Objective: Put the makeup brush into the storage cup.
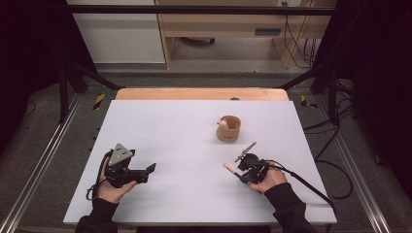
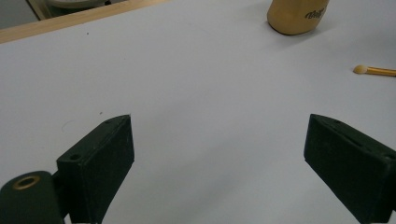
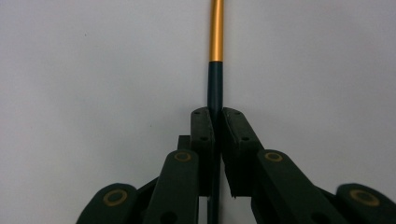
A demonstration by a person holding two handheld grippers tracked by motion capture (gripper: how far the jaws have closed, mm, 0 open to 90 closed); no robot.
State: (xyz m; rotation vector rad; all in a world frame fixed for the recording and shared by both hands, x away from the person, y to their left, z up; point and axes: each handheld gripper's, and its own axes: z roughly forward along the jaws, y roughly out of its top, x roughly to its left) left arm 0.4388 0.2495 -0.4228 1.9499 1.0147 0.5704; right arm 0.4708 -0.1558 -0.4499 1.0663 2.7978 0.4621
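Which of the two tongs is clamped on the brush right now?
The right tongs: shut on the dark handle end of the brush. The left tongs stand wide open over the bare table.

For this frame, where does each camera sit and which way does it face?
High view: above the person's table edge, looking forward and down; both forearms and tongs show.
Left gripper view: on the left tongs, open, facing the cup and brush.
Right gripper view: on the right tongs, shut on the brush handle, pointing along it.
Shared: the high view and both gripper views show the brush.
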